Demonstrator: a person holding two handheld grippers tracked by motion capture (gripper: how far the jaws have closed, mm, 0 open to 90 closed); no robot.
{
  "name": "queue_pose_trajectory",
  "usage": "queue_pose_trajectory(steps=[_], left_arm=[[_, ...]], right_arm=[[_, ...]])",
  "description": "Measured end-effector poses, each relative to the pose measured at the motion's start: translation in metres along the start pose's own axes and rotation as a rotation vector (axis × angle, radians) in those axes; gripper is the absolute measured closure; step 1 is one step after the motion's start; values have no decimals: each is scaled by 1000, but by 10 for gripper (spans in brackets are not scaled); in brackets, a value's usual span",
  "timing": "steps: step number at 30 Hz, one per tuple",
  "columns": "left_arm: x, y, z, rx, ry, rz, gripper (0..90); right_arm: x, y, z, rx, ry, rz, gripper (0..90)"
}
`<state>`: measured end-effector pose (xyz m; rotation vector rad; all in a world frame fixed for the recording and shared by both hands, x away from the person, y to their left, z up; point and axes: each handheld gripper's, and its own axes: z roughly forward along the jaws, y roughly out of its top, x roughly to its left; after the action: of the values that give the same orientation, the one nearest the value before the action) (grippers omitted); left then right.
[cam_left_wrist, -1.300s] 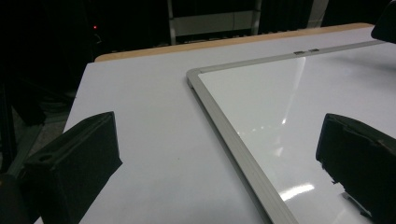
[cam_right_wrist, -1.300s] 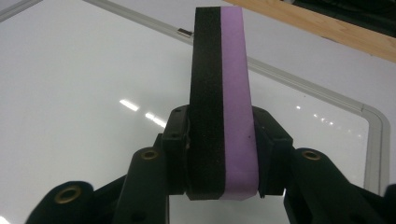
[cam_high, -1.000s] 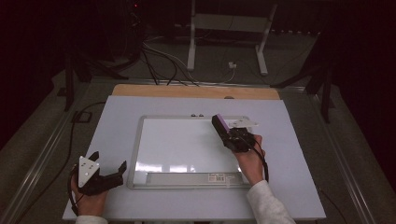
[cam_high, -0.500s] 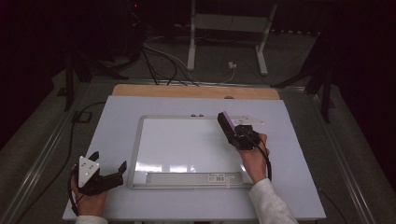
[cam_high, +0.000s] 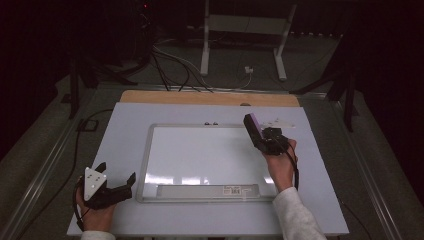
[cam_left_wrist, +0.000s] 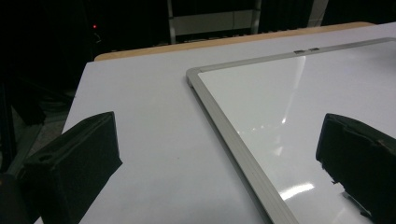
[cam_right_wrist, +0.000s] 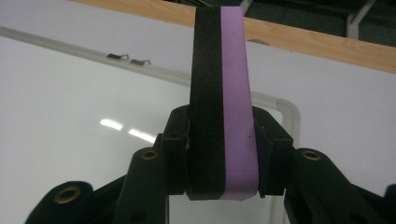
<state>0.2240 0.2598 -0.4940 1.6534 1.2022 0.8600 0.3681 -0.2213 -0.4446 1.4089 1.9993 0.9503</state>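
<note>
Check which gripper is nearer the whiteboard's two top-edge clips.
Right. The right gripper, shut on the eraser, is over the whiteboard top right corner, beside the clips. The left gripper sits open off the bottom left corner.

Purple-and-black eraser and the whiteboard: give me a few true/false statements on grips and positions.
1. The right gripper clamps the purple-and-black foam eraser. True.
2. The left gripper holds a marker. False: its jaws stand open with nothing between them.
3. The silver-framed whiteboard lies flat on the pale table. True.
4. The whiteboard is covered in writing. False: it shows no marks.
5. The left gripper sits over the board's middle. False: it is off the board's near left corner.
</note>
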Motion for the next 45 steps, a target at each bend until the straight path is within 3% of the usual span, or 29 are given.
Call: queue_pose_trajectory(steps=[19,38,45], left_arm=[[0,0,0,2,0,1,4],[0,0,0,1,1,1,4],[1,0,-1,0,3,0,4]], right_arm=[[-22,-4,9,24,-50,63,630],[-31,-12,18,44,-86,123,629],[-28,-19,29,78,-92,130,629]])
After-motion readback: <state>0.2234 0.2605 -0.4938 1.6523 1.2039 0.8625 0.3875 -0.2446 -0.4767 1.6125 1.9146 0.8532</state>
